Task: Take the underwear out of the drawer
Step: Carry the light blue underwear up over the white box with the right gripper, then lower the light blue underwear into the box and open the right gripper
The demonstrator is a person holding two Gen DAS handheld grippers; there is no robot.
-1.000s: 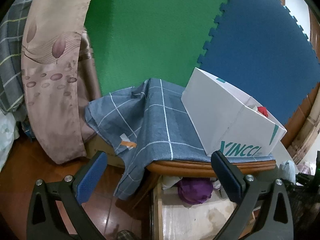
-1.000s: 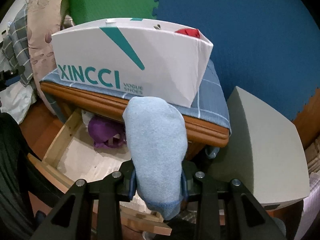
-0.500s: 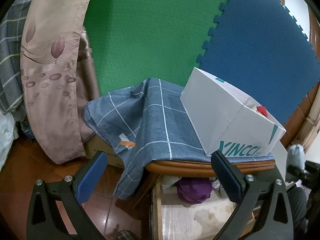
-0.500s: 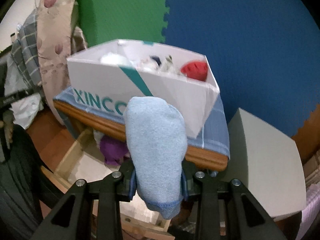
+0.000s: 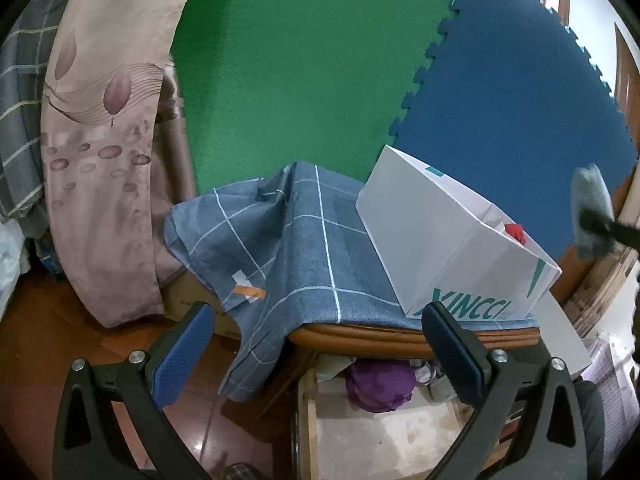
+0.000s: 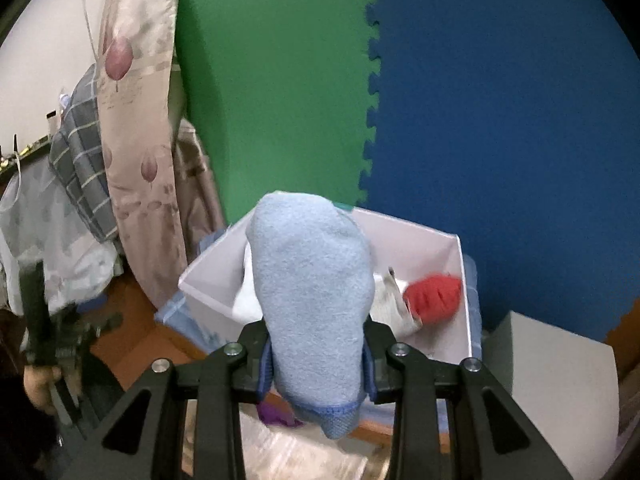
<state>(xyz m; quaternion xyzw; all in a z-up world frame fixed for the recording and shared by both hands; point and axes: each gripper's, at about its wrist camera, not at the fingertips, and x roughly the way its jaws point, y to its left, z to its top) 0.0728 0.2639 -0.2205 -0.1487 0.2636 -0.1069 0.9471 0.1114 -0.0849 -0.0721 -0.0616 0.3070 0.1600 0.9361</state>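
- Right claw (image 6: 318, 354) pinched a light blue fabric piece (image 6: 312, 292) between its pads, the cloth standing up past the fingertips and hanging below them in a darker hemmed edge.
- Left claw (image 5: 316, 344) was spread wide with nothing between its blue pads (image 5: 180, 354), held in front of the worktop (image 5: 400, 334).
- Under the blue piece sat a white box (image 6: 432, 248) marked XINCCI, open on top, holding a red item (image 6: 434, 294) and pale cloth; the raised fabric covered much of its inside.
- The box rested on a blue checked cloth (image 5: 304, 248) draped over the worktop and hanging off its left corner.
- Below the worktop edge the drawer (image 5: 384, 432) stood pulled out, a purple garment (image 5: 378, 380) bunched at its back; other pale pieces beside it were too shadowed to name.
- Green foam mat (image 5: 304, 64) and blue foam mat (image 5: 520, 112) formed the backdrop; a floral curtain (image 5: 100, 152) hung at left.
- From the left view the blue piece showed only as a blur at the right rim.
- A grey block (image 6: 560, 368) stood just right of the worktop, cut off by the frame.
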